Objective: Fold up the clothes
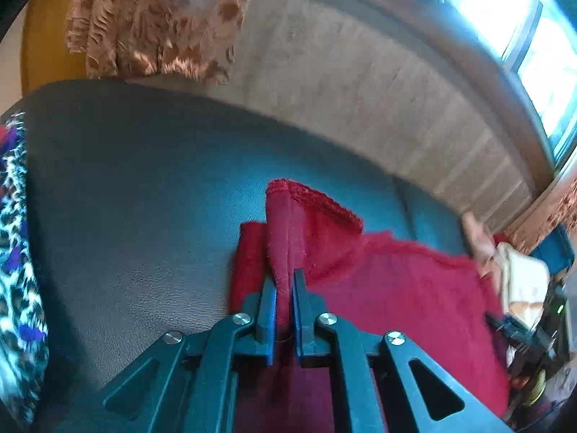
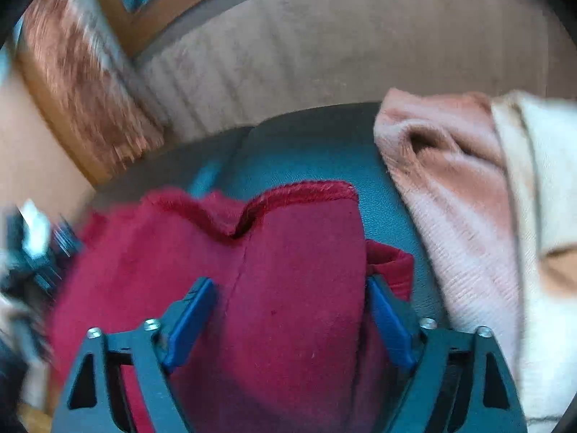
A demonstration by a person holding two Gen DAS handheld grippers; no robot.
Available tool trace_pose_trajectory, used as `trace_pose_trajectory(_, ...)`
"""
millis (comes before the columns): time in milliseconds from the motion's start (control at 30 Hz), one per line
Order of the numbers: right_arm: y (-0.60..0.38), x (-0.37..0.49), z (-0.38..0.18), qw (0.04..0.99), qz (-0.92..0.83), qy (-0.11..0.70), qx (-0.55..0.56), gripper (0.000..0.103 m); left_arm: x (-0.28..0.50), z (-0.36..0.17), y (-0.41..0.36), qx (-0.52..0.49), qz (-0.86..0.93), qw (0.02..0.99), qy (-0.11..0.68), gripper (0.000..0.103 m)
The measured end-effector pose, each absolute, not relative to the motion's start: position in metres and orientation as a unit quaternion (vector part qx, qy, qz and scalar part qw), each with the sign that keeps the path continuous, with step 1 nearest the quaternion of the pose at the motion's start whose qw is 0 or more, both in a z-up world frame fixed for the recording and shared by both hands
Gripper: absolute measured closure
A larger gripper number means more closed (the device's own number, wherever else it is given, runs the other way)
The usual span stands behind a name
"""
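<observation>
1. Closest to the left camera, the left claw (image 1: 285, 288) is pinched tight on a raised fold of the fuzzy dark red cloth (image 1: 396, 288).
2. That cloth lies partly bunched on the blue-grey leather sofa seat (image 1: 144, 216), and runs off to the right.
3. Left of it lies a leopard-spotted cloth (image 1: 14, 252). It looks untouched.
4. From the right camera, the right claw (image 2: 292, 299) is wide apart around a hump of the red cloth (image 2: 295, 288). I cannot tell if its blue pads (image 2: 191, 321) squeeze it.
5. Right of that, a soft pink cloth (image 2: 450, 187) and a cream cloth (image 2: 548, 180) sit in a loose heap.
6. I think folding has only started. The red cloth is not flat or neat yet, and the others wait.
</observation>
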State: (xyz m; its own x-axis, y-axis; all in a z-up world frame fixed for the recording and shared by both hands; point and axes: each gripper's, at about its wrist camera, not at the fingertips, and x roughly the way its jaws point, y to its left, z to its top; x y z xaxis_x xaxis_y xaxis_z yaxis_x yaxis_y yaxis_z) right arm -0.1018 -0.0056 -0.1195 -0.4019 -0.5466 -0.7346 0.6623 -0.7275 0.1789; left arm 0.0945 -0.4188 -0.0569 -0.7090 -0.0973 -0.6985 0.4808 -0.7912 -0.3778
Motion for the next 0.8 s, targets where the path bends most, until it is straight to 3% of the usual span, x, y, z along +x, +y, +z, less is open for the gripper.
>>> trace_pose_trajectory(33,-0.006,-0.097,-0.117,0.358,-0.840,0.088,0.398,0.046,0.104,-0.052,-0.419,0.327,-0.882,0.176,0.289,0.097)
trace_pose_trajectory(67,-0.004,-0.095,-0.113,0.353,-0.845,0.096,0.389,0.073,0.116,-0.050,-0.423,0.305,-0.880,0.192,0.308,0.097)
trace_pose_trajectory(100,-0.002,-0.092,-0.109,0.349,-0.851,0.104,0.380,0.084,0.120,-0.054,-0.427,0.306,-0.874,0.201,0.319,0.097)
trace_pose_trajectory(133,0.001,-0.092,-0.107,0.343,-0.854,0.104,0.376,0.086,0.118,-0.062,-0.429,0.325,-0.866,0.202,0.323,0.097)
trace_pose_trajectory(200,0.006,-0.097,-0.114,0.333,-0.853,0.096,0.391,0.086,0.107,-0.090,-0.427,0.376,-0.849,0.207,0.308,0.093)
trace_pose_trajectory(267,0.006,-0.096,-0.116,0.329,-0.854,0.100,0.390,0.086,0.106,-0.093,-0.421,0.366,-0.859,0.217,0.285,0.092)
trace_pose_trajectory(467,0.018,-0.093,-0.118,0.336,-0.851,0.081,0.395,0.083,0.127,-0.102,-0.416,0.354,-0.852,0.194,0.333,0.091)
trace_pose_trajectory(600,0.037,-0.081,-0.117,0.358,-0.838,0.052,0.408,0.082,0.158,-0.098,-0.401,0.361,-0.853,0.187,0.327,0.086)
trace_pose_trajectory(700,0.059,-0.076,-0.115,0.375,-0.821,0.006,0.431,0.073,0.173,-0.086,-0.399,0.360,-0.849,0.205,0.328,0.081)
trace_pose_trajectory(800,0.072,-0.067,-0.107,0.374,-0.820,0.001,0.434,0.056,0.186,-0.063,-0.394,0.330,-0.854,0.246,0.317,0.076)
